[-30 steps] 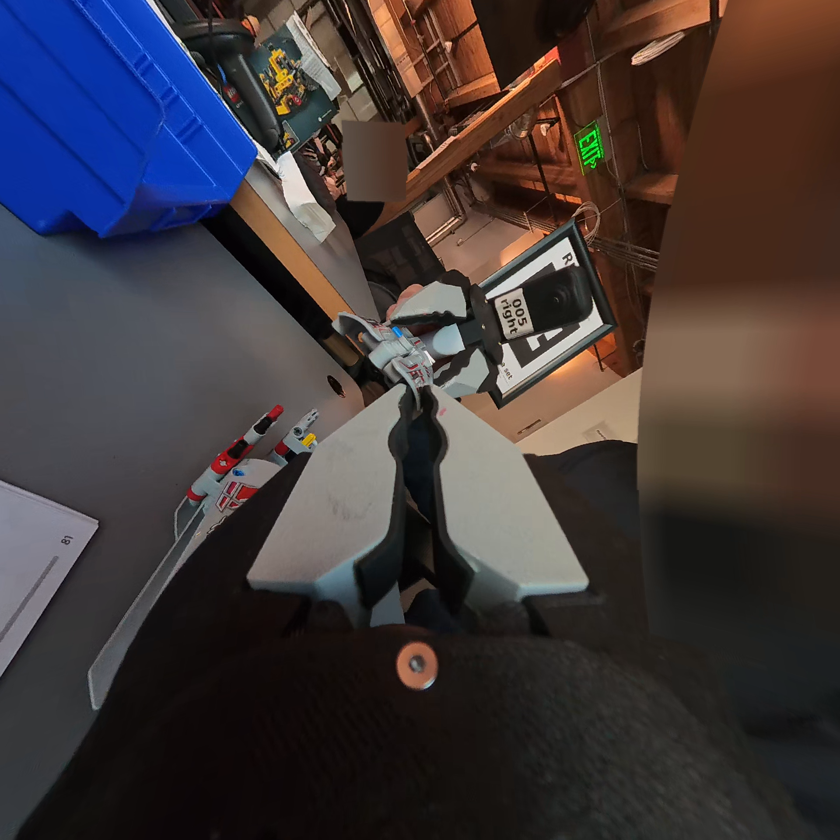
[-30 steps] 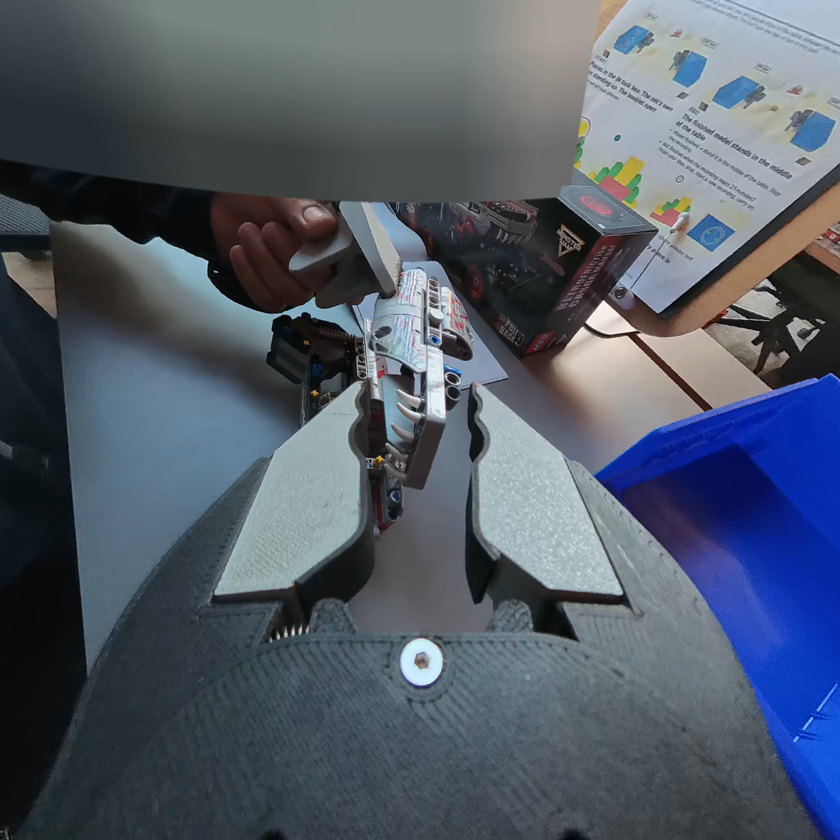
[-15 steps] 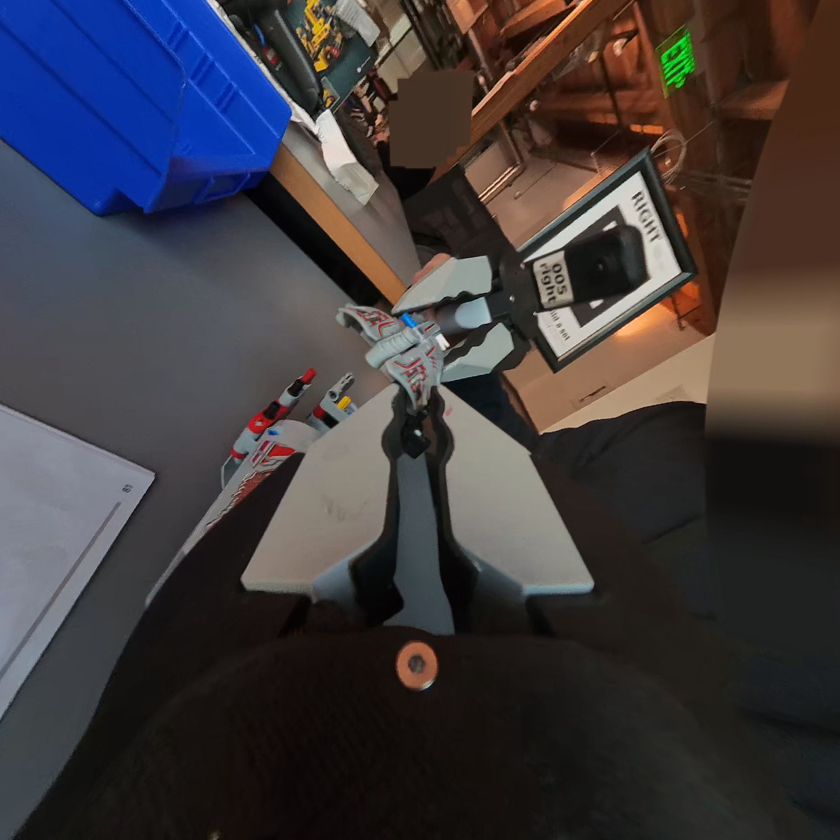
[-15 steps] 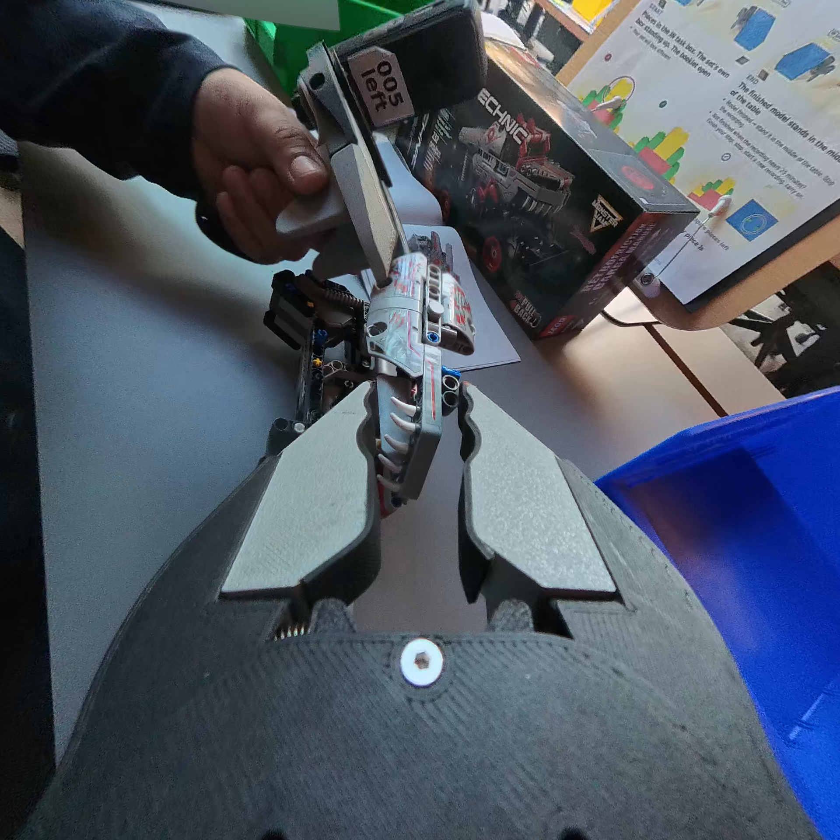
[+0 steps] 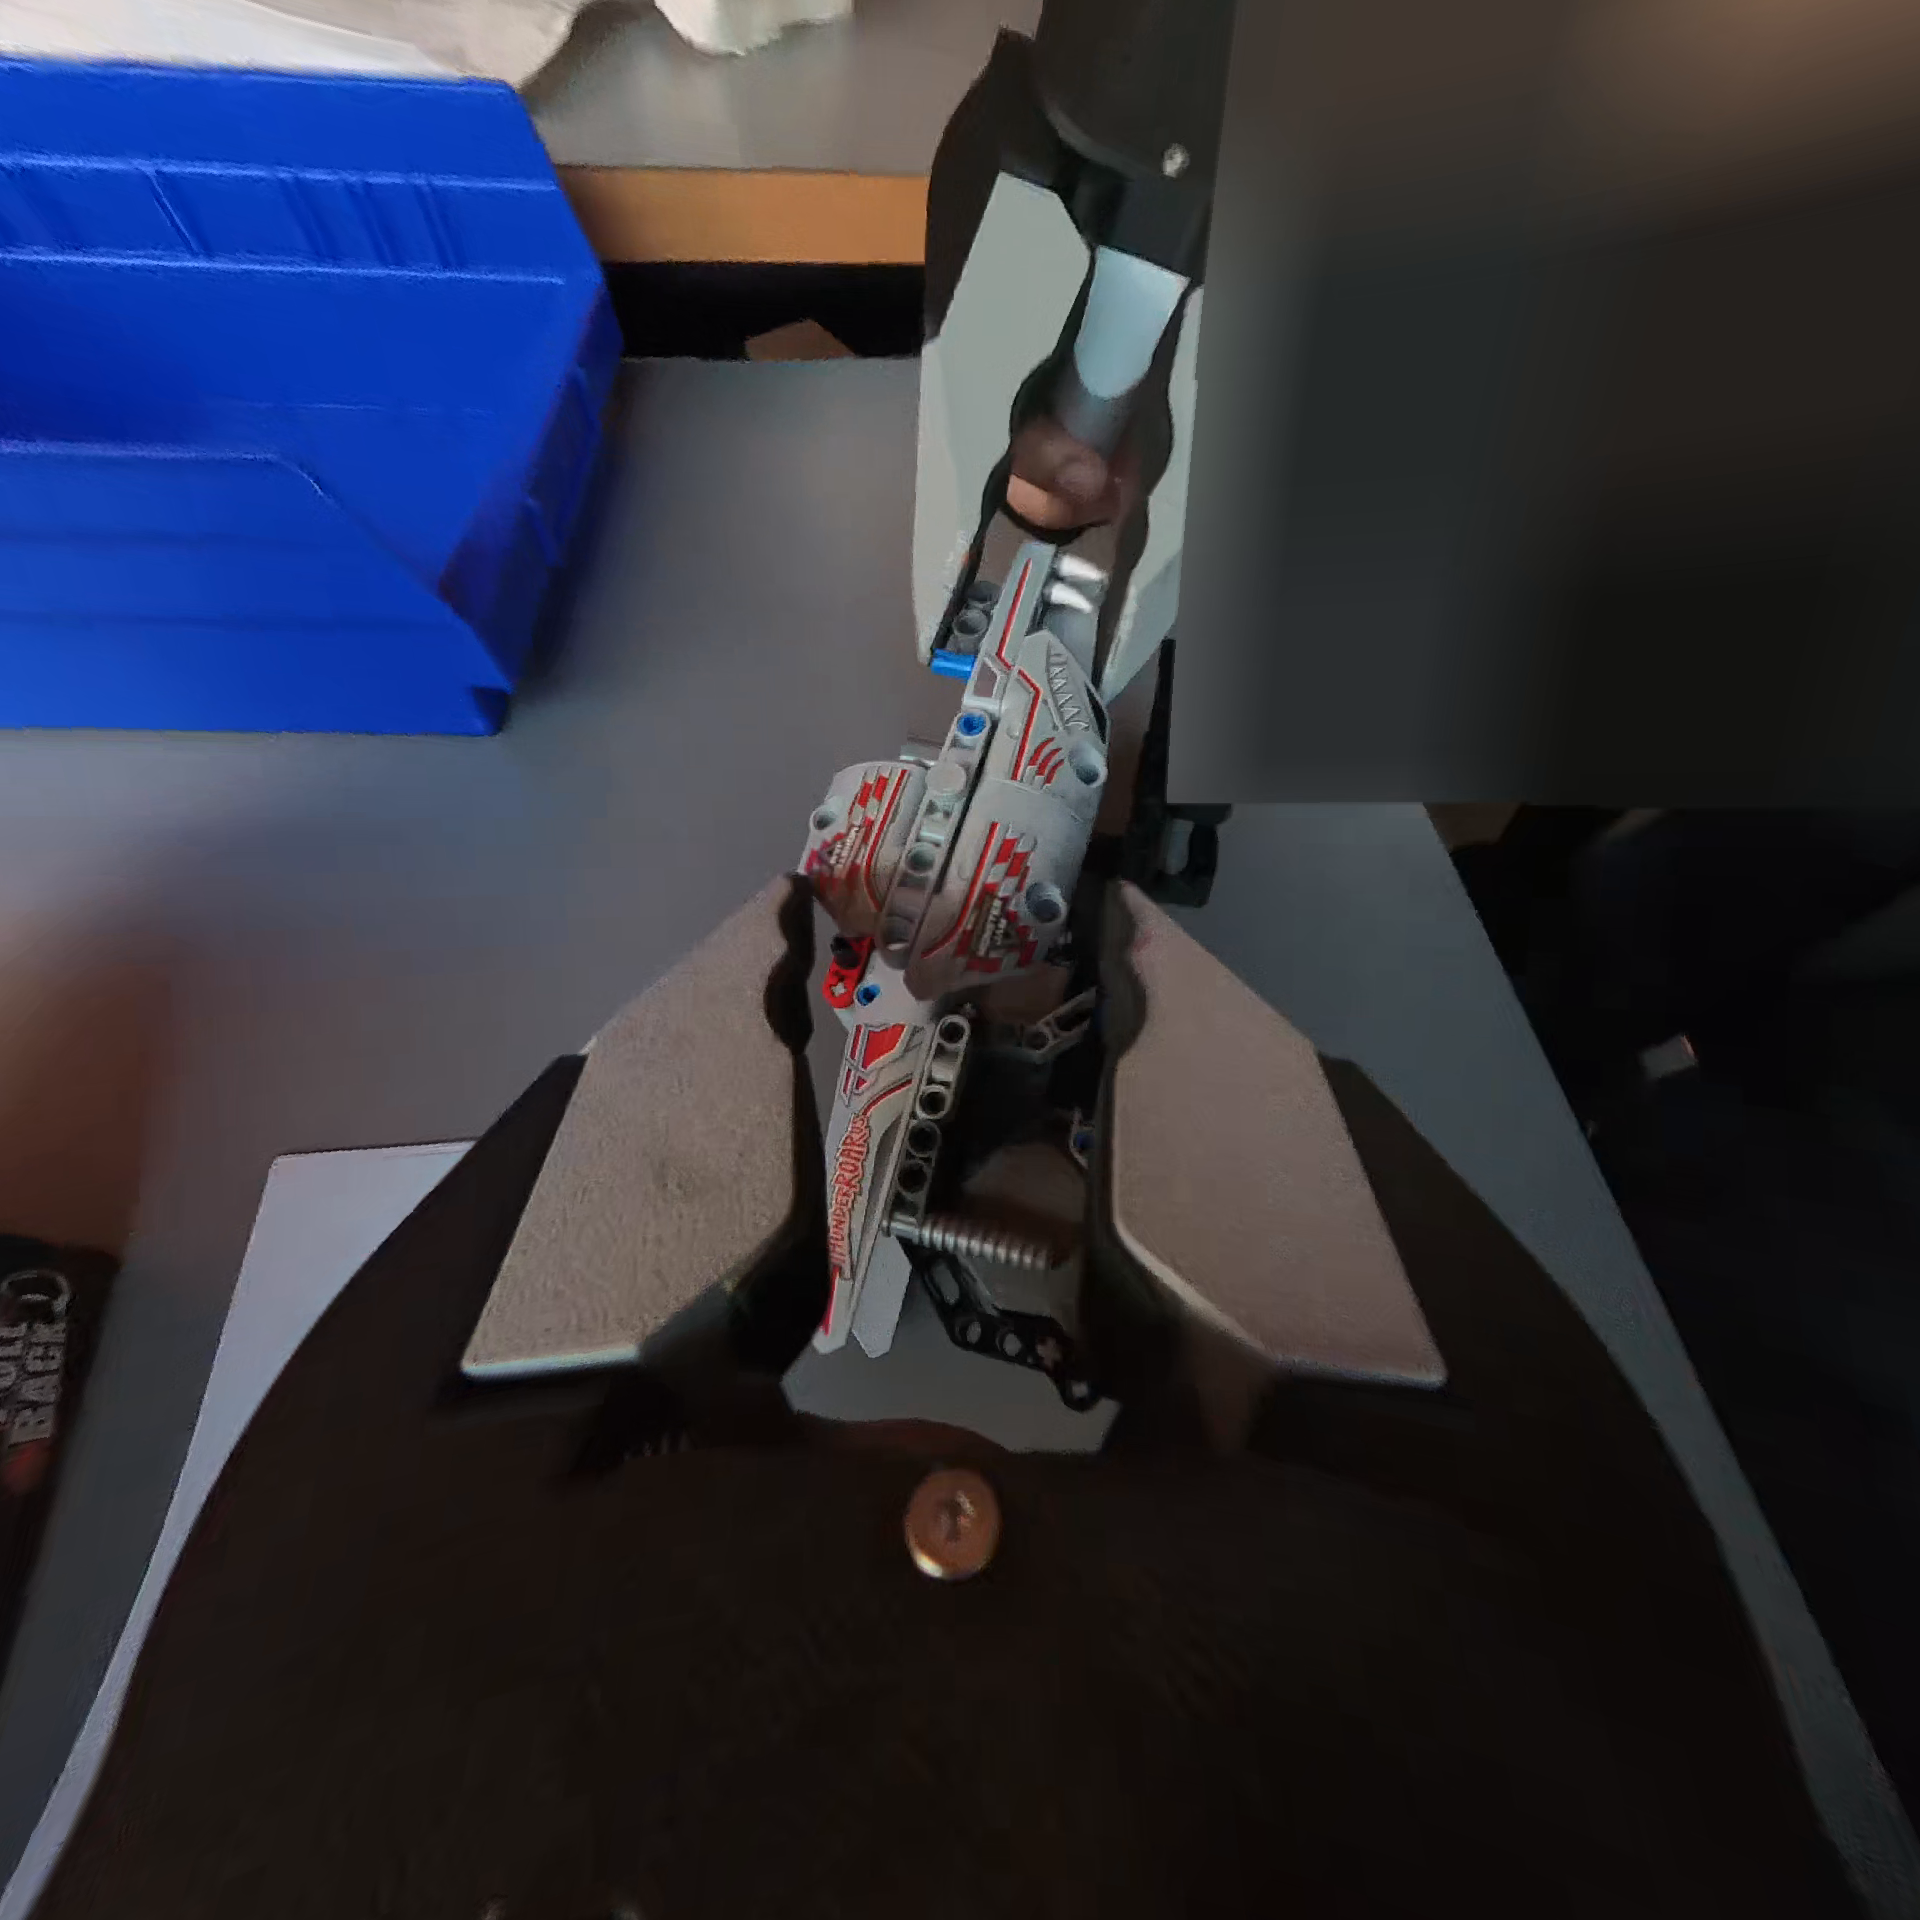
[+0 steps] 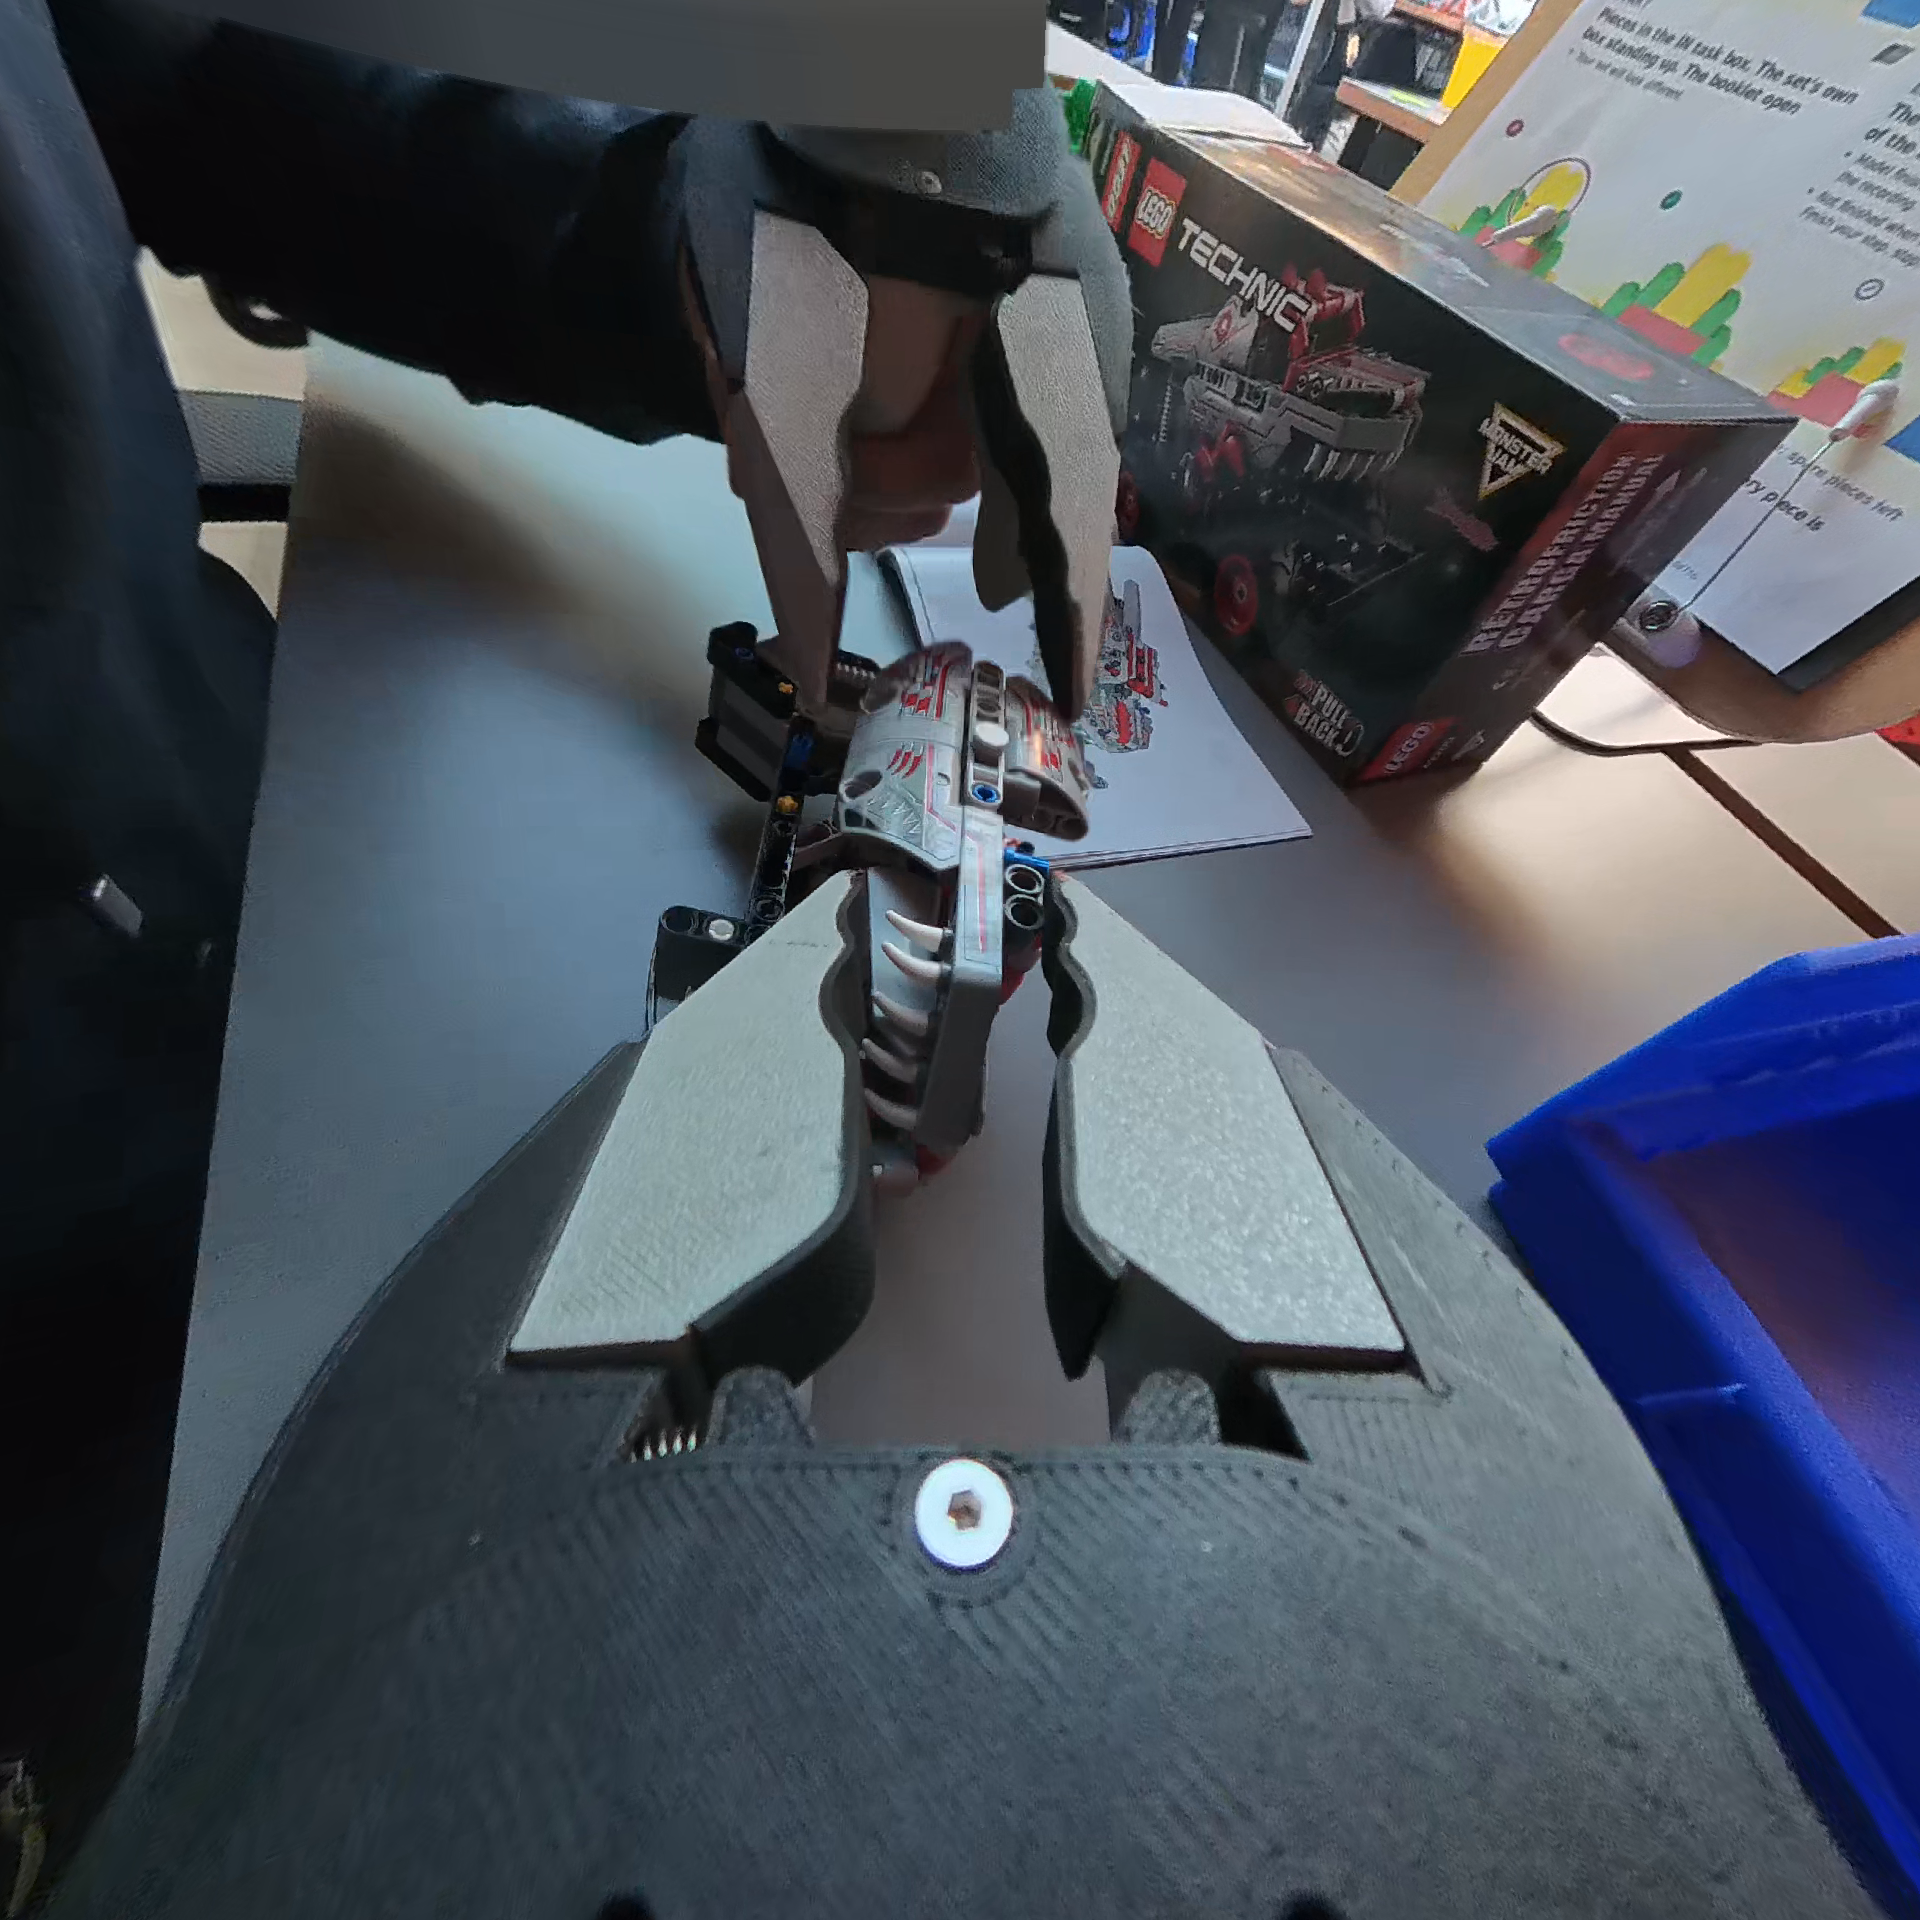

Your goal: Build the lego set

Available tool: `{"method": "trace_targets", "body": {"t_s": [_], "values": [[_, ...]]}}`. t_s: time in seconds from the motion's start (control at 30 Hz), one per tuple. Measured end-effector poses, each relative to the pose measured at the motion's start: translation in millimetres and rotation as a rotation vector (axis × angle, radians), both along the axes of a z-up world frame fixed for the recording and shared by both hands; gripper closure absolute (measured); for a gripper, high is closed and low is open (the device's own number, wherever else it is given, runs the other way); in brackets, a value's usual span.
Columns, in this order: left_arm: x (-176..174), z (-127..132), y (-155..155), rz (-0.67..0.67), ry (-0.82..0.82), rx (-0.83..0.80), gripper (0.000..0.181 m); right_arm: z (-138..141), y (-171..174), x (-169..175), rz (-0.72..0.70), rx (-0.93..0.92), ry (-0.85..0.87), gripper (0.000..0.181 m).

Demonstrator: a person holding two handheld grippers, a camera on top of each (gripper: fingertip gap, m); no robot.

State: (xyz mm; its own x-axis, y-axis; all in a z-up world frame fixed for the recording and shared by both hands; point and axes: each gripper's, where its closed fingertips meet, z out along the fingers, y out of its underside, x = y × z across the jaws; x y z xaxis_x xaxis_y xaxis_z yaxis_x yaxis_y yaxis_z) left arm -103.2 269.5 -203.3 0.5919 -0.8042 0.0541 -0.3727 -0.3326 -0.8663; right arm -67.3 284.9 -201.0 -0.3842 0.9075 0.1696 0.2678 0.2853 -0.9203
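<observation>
A grey lego body shell with red decals (image 5: 966, 852) hangs tilted over the black chassis with a spring (image 5: 987, 1247) on the grey table. My left gripper (image 5: 951, 904) is open, its fingers straddling the shell's rounded end. My right gripper (image 6: 951, 904) is shut on the shell's toothed jaw end (image 6: 935, 997). In the right wrist view the left gripper (image 6: 940, 696) comes down from above over the shell (image 6: 935, 769), with the chassis (image 6: 748, 717) behind. The right gripper (image 5: 1039, 623) shows opposite in the left wrist view.
A blue bin (image 6: 1745, 1247) stands close on the right, and also shows in the left wrist view (image 5: 260, 416). The lego box (image 6: 1403, 468) and an open booklet (image 6: 1174, 748) lie behind the model. A printed poster (image 6: 1714, 156) leans at the back. Tip to tip, the grippers are about 5 cm apart.
My left gripper has opened off the shell's thin end and swung over to point down at the table, now straddling the rounded end. The right gripper has closed in on the toothed end.
</observation>
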Motion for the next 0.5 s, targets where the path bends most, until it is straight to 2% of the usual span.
{"method": "trace_targets", "body": {"t_s": [0.03, 0.1, 0.23, 0.33, 0.4, 0.5], "values": [[-1.1, -5.8, 2.5, -0.005, 0.021, -0.029, 0.135, -0.5, -0.5, 0.3, 0.005, -0.003, 0.001, 0.151], [-0.3, -9.1, 4.1, -0.027, 0.003, -0.071, 0.137, -3.0, -0.6, 0.9, 0.008, 0.01, -0.002, 0.151], [5.0, 3.8, 2.0, -0.091, -0.151, -0.128, 0.146, -3.7, -1.4, 2.0, 0.024, 0.045, 0.027, 0.151], [-0.6, 5.8, 10.2, -0.084, -0.157, -0.167, 0.135, -4.4, -3.3, -0.1, 0.053, 0.015, 0.044, 0.151], [2.8, 5.1, 8.2, -0.129, -0.156, -0.215, 0.13, -5.0, -4.9, -2.2, 0.074, -0.015, 0.053, 0.151], [10.9, -7.7, 0.2, -0.188, -0.066, -0.255, 0.124, -8.9, -4.3, -1.9, 0.101, -0.069, 0.031, 0.151]]}}
